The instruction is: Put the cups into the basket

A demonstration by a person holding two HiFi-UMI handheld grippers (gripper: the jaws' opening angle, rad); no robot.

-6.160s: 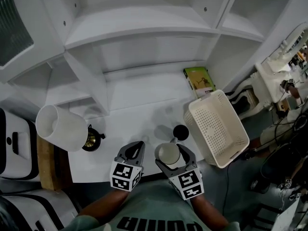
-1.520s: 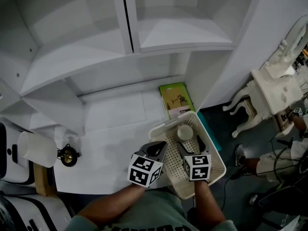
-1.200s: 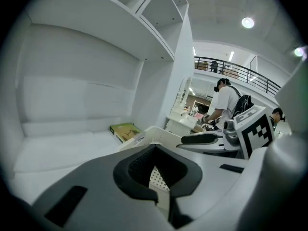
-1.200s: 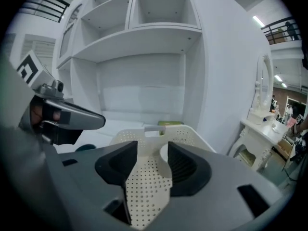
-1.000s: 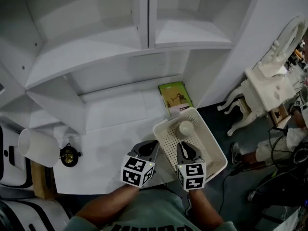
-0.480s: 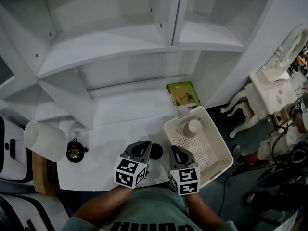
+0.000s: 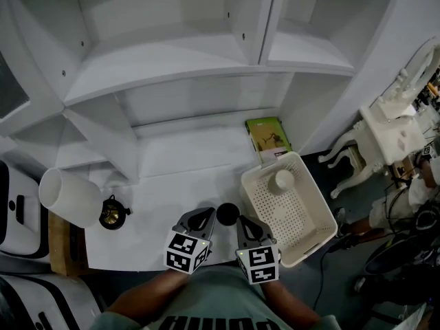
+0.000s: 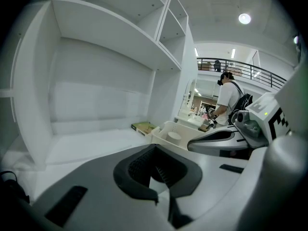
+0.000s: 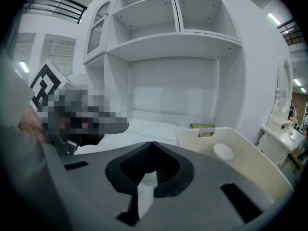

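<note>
A white cup (image 7: 280,181) lies inside the cream perforated basket (image 7: 313,215) at the table's right end. A black cup (image 7: 227,214) stands on the white table near its front edge, just ahead of both grippers. My left gripper (image 7: 207,213) sits left of it and my right gripper (image 7: 243,221) right of it, beside the basket's near left corner. Both are shut with nothing between the jaws. The right gripper view shows the basket (image 9: 240,170) and white cup (image 9: 223,151) off to the right. The left gripper view shows the basket (image 8: 166,129) ahead and hides the black cup.
A green book (image 7: 268,136) lies behind the basket against the white shelf unit (image 7: 206,67). A lamp with a white shade (image 7: 69,196) stands at the table's left end. An ornate white side table (image 7: 395,126) is at far right. A person (image 8: 228,100) stands in the distance.
My right gripper has drawn back leftward from over the basket to the table's front edge and its jaws have shut. The white cup stays in the basket. The black cup has come into view.
</note>
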